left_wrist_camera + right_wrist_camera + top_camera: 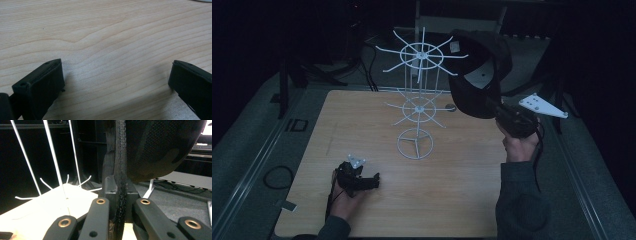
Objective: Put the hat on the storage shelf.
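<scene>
A black cap (477,75) hangs in the air beside the top ring of a white wire hook stand (419,55), just to its right. My right gripper (493,109) is shut on the cap's lower edge. In the right gripper view the jaws of the right gripper (121,185) pinch a thin stitched edge of the cap (160,147), and the stand's white rods (53,157) rise at the left. My left gripper (374,181) rests low over the wooden table (452,200) near its front left. The left gripper (116,72) is open, with bare wood between its jaws.
The stand has two rings of hooks and a round base (414,143) at the table's middle. Dark floor, cables and equipment surround the table. A loop of cable (278,176) lies left of the table.
</scene>
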